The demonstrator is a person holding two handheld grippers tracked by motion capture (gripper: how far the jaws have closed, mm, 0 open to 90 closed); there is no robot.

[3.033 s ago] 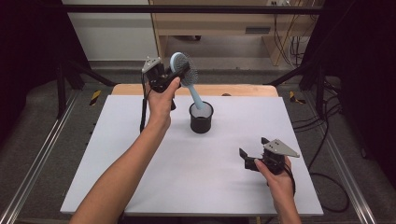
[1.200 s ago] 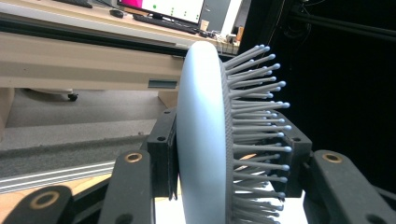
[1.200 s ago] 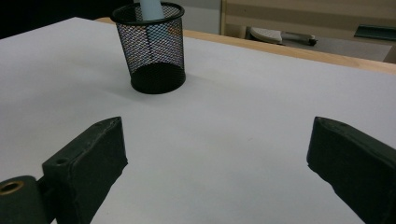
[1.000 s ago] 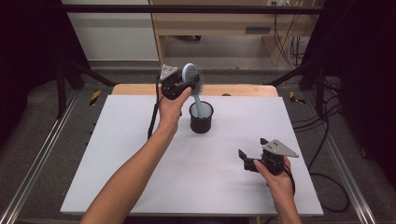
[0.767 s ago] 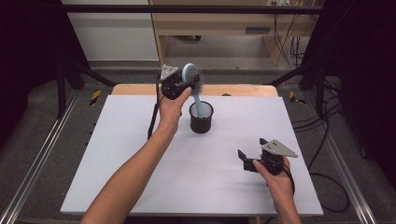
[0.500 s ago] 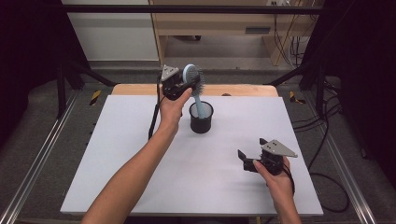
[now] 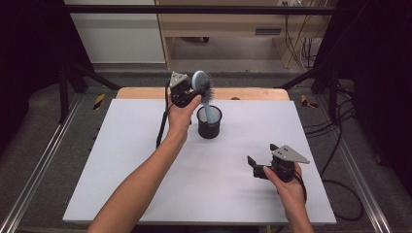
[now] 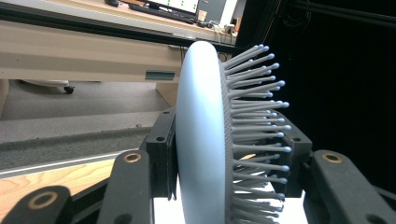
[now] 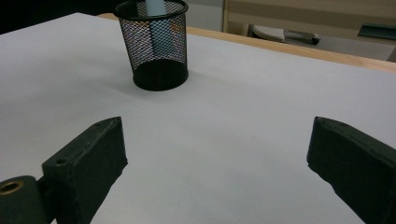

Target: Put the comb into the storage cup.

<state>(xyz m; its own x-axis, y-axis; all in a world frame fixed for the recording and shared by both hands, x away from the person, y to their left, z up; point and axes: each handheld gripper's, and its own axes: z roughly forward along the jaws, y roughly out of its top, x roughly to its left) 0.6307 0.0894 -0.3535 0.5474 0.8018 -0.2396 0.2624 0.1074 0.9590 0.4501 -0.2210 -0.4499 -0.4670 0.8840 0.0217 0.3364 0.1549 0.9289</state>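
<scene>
The left gripper (image 7: 192, 90) clamps the hairbrush (image 7: 201, 83) head, handle in the mesh cup (image 7: 209, 122); lifting straight out looks next. The right gripper (image 7: 265, 162) rests wide open.

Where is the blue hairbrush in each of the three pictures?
High view: the hairbrush is top middle, its head in the left gripper, its handle down in the mesh cup.
Left gripper view: its head fills the middle, bristles pointing right, between the jaws.
Right gripper view: its handle shows through the cup's mesh, top left.
Shared landmark: the white table.
</scene>
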